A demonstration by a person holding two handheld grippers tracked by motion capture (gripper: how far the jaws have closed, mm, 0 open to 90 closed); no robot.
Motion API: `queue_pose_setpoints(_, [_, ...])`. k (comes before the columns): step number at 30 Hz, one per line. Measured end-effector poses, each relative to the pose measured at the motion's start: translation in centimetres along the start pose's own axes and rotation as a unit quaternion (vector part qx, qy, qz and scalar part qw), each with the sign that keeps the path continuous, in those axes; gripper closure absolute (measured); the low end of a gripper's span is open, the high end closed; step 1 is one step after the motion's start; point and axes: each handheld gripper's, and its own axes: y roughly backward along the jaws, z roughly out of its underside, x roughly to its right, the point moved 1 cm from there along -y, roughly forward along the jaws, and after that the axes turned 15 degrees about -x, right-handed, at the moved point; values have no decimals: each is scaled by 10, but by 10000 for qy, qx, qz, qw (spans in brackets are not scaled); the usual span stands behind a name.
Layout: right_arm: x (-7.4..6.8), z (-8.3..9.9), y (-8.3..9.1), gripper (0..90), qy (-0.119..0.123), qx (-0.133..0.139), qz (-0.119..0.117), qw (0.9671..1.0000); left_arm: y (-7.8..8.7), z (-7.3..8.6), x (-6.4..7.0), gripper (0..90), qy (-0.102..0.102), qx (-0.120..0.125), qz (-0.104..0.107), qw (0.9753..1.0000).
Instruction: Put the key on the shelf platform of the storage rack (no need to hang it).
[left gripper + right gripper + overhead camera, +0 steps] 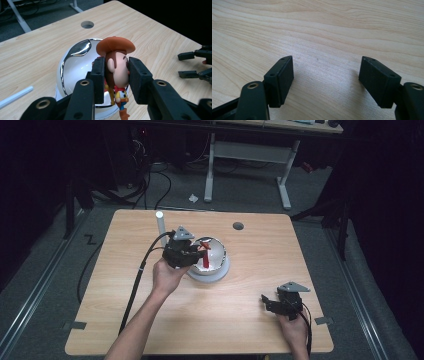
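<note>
A small cowboy figurine [117, 67] with an orange-brown hat hangs by its head between the jaws of my left gripper [116, 75], which is shut on it. It hovers over a white, chrome-rimmed bowl-shaped dish [75, 67]. From the high view the left gripper [192, 251] sits at the dish's [216, 265] left edge, the red figurine [205, 251] just over it. My right gripper [267, 302] rests low near the table's front right, jaws wide apart over bare wood [324, 50], holding nothing.
A white tube [160, 226] stands upright behind the left gripper; the white tube [15, 96] appears at lower left too. A round cable hole [238, 226] lies at the back of the wooden table [125, 310]. The other gripper [195, 65] shows at far right.
</note>
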Motion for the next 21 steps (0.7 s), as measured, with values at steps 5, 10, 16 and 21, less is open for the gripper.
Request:
queue_pose_setpoints(5, [0, 0, 0, 283, 1, 0, 1, 10000, -8, 1, -4, 679, 51, 2, -17, 10000])
queue_pose_setpoints(10, [0, 0, 0, 283, 0, 1, 1, 10000, -16, 3, -9, 678, 37, 1, -38, 10000])
queue_pose_setpoints(16, [0, 0, 0, 283, 5, 4, 3, 10000, -26, 8, -12, 677, -26, -24, -92, 10000])
queue_pose_setpoints(21, [0, 0, 0, 283, 4, 3, 2, 10000, -39, 13, -18, 677, -66, -28, -246, 9997])
